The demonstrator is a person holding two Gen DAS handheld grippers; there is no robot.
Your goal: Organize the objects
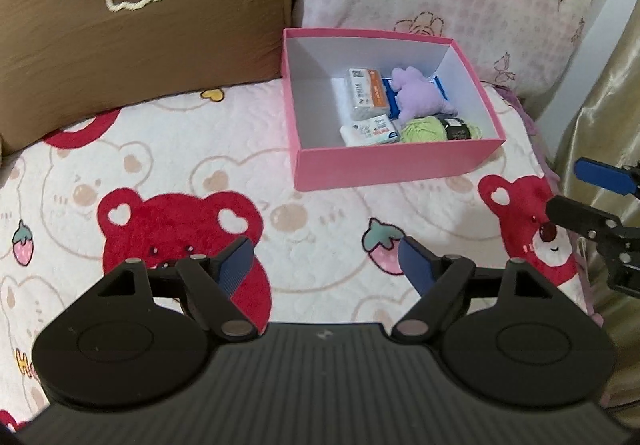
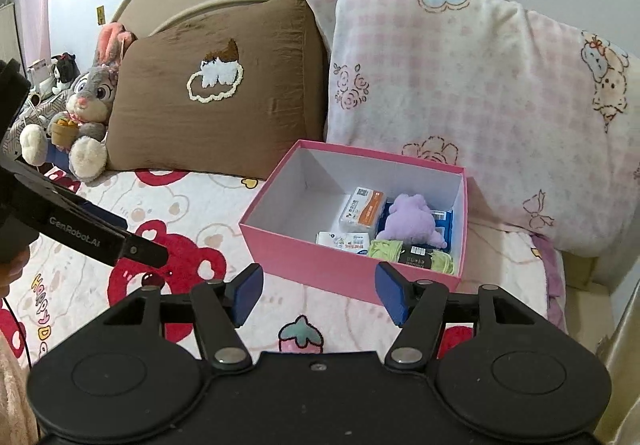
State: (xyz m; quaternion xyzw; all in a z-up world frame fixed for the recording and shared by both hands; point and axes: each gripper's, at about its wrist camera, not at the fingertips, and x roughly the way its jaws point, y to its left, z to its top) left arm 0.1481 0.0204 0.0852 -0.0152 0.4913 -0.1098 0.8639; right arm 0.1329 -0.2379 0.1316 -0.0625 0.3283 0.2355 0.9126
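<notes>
Sitting ahead of both empty tools: pink box (image 1: 384, 165) w/ items.

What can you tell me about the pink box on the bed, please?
The pink box is an open, lidless cardboard rectangle, white inside, sitting flat on the bear-print bedspread before the pillows. Its contents crowd one end: a purple plush, green yarn and small packets. Nothing grips it.
</notes>
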